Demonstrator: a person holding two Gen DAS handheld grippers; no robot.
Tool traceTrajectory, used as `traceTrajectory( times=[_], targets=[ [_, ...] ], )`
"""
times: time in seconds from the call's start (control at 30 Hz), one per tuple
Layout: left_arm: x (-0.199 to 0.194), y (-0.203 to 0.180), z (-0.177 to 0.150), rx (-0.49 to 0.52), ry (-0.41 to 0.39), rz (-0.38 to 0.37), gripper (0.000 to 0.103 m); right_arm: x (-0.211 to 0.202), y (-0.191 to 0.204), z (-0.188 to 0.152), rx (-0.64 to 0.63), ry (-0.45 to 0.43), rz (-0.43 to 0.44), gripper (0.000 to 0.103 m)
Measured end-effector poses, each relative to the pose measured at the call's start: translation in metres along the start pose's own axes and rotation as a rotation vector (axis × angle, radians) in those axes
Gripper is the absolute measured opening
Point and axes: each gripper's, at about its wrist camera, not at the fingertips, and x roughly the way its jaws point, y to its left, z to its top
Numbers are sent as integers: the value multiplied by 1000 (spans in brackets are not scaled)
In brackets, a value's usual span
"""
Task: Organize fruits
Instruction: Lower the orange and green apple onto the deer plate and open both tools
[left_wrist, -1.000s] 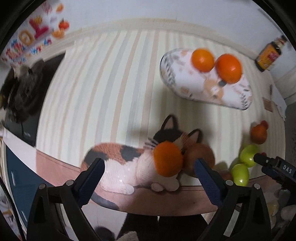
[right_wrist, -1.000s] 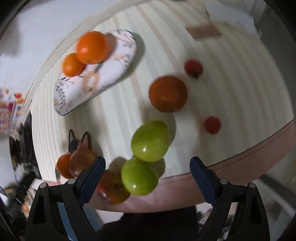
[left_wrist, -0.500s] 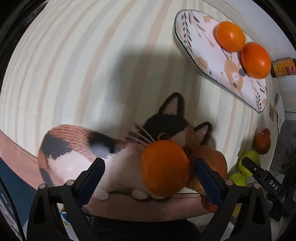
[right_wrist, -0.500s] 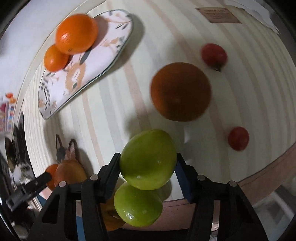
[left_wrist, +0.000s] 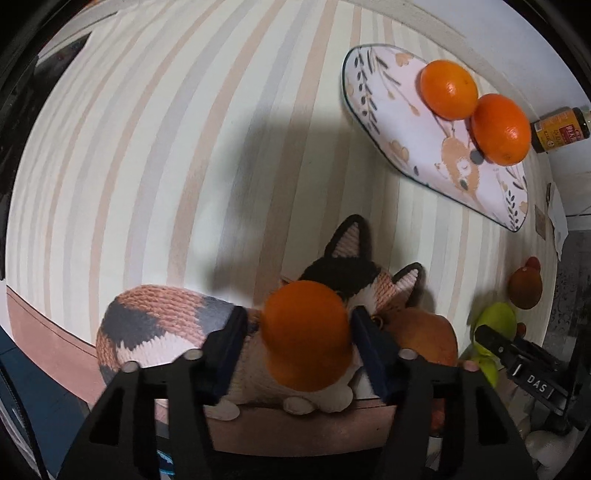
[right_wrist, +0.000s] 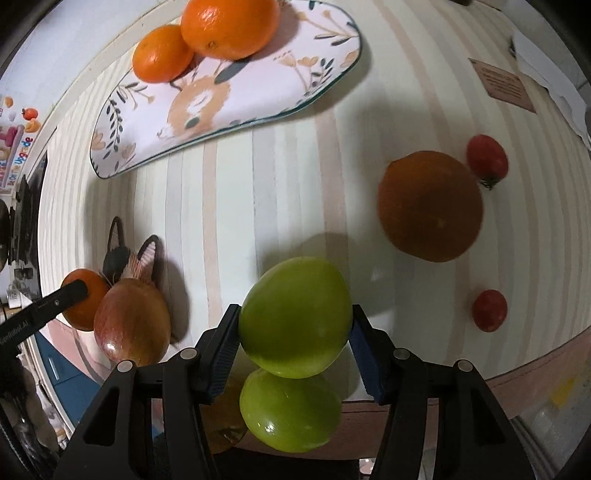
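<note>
Jaws clamp orange (left_wrist: 306, 332), green fruit (right_wrist: 295, 317)

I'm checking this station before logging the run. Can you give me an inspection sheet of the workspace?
Surface: striped tablecloth, brown border at the near edge.
Job's things: two oranges on the oval plate; loose dark orange, apple, second green fruit, two cherry tomatoes.
Clutter: knitted cat toy, bottle.
Grippers: left gripper has just closed its fingers around an orange; right gripper shut on a green fruit.
Cables: nothing seen.
Surroundings: white wall, coloured stickers.
</note>
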Motion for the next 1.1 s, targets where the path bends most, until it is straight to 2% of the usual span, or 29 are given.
traceTrajectory(
  times=[0.13,0.2,0.23,0.4,0.53,0.67,0.87,1.1],
  targets=[
    [12,-4,0,1,33,-31,61,1,-1,2,12,1,8,60],
    [17,-8,1,4,42,-41,58,-2,-10,2,15,7,16,60],
    [17,-10,0,7,39,-43,54,-2,-9,4,17,11,19,60],
    [14,-23,-6,25,5,0,53,-8,-22,6,10,1,31,60],
    [0,-27,-7,30,-24,-2,53,-11,-21,2,-14,-26,20,59],
    [-26,-27,2,39,-55,-25,53,-28,-14,5,-21,-64,44,59],
    [-63,-51,39,89,-122,-55,53,-64,-4,40,-35,-137,80,59],
    [-48,-78,110,123,-101,-5,53,-54,31,102,-100,-121,76,60]
  ],
)
